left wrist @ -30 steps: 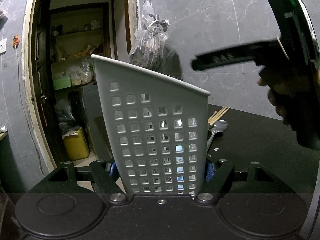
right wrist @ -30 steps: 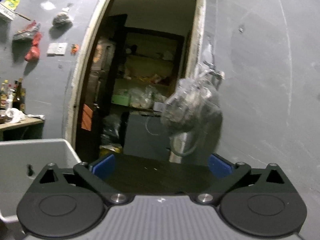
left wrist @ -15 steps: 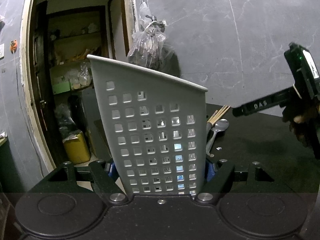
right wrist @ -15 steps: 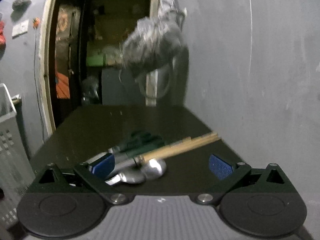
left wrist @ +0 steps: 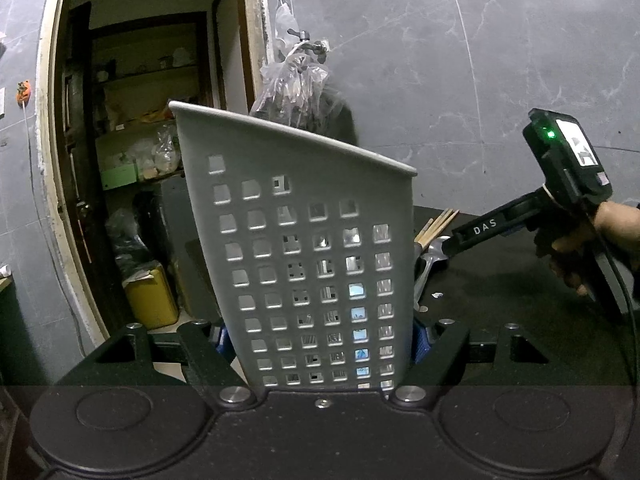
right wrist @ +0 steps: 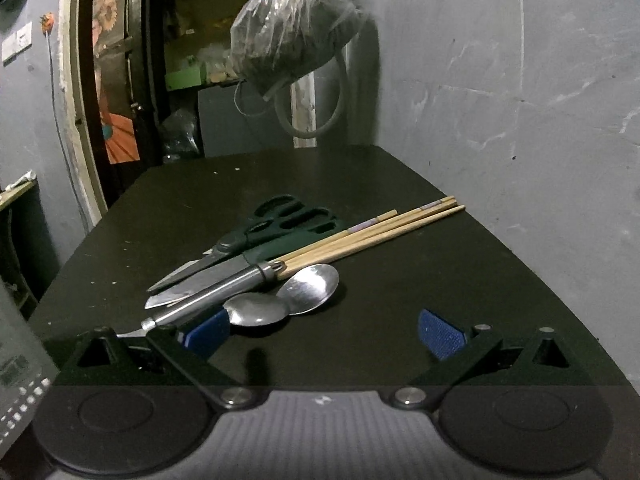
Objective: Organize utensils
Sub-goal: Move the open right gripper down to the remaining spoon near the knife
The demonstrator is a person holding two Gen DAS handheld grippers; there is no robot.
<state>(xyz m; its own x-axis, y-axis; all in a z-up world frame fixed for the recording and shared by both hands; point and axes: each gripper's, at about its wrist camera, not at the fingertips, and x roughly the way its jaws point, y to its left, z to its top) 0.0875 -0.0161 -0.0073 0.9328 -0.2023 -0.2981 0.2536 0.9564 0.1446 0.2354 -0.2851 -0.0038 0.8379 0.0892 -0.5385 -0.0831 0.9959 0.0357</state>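
Dark surface [right wrist: 400, 184] is now filling the right view: right tongs [right wrist: 320, 332], spread, have been dropping toward the spoons [right wrist: 280, 300] (pickup next, probably) while left tongs [left wrist: 320, 340] are pinching the basket [left wrist: 304, 240].

The left hand-held gripper [left wrist: 320, 340] has its two blue-padded fingers [left wrist: 422, 340] pressed on both sides of a grey perforated holder [left wrist: 304, 248]. The right hand-held gripper [right wrist: 324, 336] has its fingers [right wrist: 442, 334] wide apart and holds nothing. The person's right hand [left wrist: 588, 248] grips its handle, and it points down toward the desk [right wrist: 360, 184].
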